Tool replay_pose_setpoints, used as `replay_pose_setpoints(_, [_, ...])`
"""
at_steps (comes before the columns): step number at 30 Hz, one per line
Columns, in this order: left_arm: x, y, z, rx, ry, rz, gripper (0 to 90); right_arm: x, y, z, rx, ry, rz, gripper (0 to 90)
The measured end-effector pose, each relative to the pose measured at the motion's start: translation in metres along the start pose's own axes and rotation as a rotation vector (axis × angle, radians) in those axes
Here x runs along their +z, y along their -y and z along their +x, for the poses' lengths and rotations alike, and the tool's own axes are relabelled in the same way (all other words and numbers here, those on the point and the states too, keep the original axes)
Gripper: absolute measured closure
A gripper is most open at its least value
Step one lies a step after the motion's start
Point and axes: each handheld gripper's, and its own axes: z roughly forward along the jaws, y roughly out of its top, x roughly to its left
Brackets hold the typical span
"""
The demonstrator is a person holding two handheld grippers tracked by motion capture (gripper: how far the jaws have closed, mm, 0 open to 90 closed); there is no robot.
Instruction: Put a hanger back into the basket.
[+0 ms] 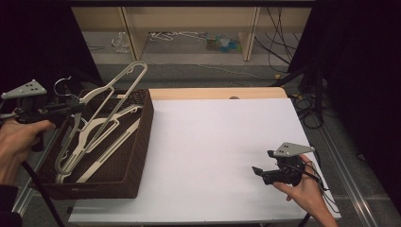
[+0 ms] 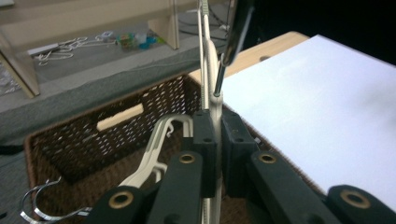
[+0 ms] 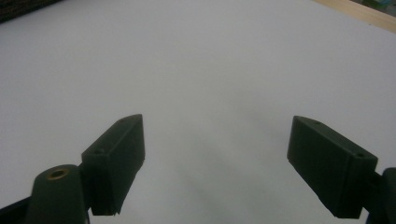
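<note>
Leftward, the left gripper (image 2: 212,140) clenches a cream hanger (image 1: 111,92) slanting up and away over the wicker basket (image 1: 142,142); the right gripper (image 3: 215,163) rests agape.

Left hand (image 1: 16,142) comes in at the lower left edge of the high view, wrapped around the handle of the left gripper (image 1: 78,108), held raised and pointing right. Grey plate on top, black cable trailing down toward the bottom edge. In the left gripper view its jaws are closed together, pinching a thin cream hanger (image 2: 212,74) between them.

Right hand (image 1: 307,189) enters from the bottom right, holding the right gripper (image 1: 257,171) low, pointing left. Right gripper view: right gripper (image 3: 215,163) jaws spread wide apart, nothing between them.
</note>
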Motion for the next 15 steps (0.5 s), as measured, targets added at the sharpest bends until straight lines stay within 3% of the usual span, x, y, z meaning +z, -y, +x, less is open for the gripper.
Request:
replay_pose_setpoints(4, [0.004, 0.011, 0.005, 0.001, -0.004, 0.041, 85.5, -0.001, 0.001, 0.0, 0.022, -0.005, 0.016, 20.0])
replay_pose_setpoints(6, [0.004, 0.013, 0.005, -0.001, -0.008, 0.051, 85.6, 0.001, 0.002, -0.001, -0.004, 0.002, 0.003, 20.0])
replay_pose_setpoints(15, [0.017, 0.031, 0.008, 0.022, -0.014, 0.168, 85.5, 0.001, 0.001, 0.001, 0.015, -0.012, 0.019, 19.8])
